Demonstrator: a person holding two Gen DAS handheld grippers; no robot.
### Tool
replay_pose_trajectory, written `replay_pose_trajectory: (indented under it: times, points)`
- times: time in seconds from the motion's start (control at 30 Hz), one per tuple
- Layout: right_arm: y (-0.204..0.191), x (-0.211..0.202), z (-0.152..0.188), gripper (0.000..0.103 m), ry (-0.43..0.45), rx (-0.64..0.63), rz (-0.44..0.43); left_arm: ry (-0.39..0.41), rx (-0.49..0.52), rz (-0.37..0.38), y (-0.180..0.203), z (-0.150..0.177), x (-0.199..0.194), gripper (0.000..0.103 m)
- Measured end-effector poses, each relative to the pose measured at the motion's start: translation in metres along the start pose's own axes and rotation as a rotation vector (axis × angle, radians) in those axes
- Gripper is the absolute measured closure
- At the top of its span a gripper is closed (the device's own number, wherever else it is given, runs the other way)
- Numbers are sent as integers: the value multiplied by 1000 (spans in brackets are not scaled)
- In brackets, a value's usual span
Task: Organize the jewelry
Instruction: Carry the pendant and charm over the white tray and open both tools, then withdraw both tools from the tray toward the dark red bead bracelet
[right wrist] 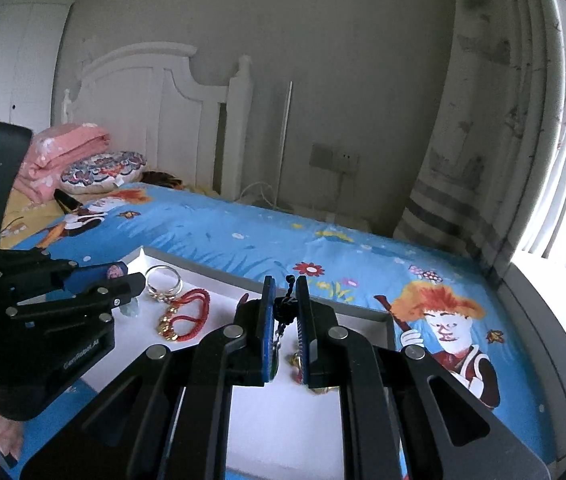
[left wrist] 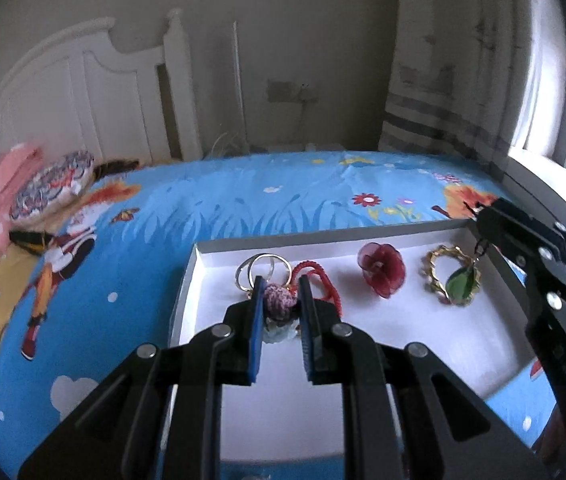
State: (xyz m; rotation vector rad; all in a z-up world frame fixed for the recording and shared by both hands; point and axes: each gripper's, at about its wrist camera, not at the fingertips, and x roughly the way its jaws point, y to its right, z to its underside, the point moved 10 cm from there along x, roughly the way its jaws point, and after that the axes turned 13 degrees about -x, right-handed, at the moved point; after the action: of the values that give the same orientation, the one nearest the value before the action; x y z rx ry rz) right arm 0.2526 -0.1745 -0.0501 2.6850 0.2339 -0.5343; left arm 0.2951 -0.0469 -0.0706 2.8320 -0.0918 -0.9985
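On the bed's tray (left wrist: 203, 256), left tongs (left wrist: 281, 286) grip a crocheted charm (left wrist: 279, 300); right tongs (right wrist: 285, 286) pinch a pendant cord (right wrist: 288, 304).

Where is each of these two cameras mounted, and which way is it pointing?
Left wrist: sits on the left gripper, looks along its fingers into the white tray; right gripper enters at right.
Right wrist: sits on the right gripper, same direction; left gripper at left.
Shared: tray, red cord bracelet, rings, bed.
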Motion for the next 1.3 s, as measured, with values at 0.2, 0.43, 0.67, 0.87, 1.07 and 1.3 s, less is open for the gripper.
replay_pose_trajectory:
  times: [0.2, 0.43, 0.67, 0.87, 1.07, 1.3]
  points:
    - [-1, 12, 2, 93, -33, 13, -15, -8, 1, -32, -3, 1, 14, 87]
    - [-6, 22, 18, 92, -74, 25, -30, -31, 12, -52, -3, 11, 24, 87]
    - [-1, 34, 33, 50, -160, 77, -37, -6, -6, -94, -13, 9, 24, 32]
    - [-1, 26, 34, 50, -142, 65, -27, -6, -35, -120, -27, 9, 19, 27]
    - [-2, 17, 40, 47, -167, 80, -25, 65, 12, -139, -29, 8, -7, 6]
    - [0, -11, 59, 44, -168, 165, -41, 119, 75, -138, -29, 28, -42, 5]
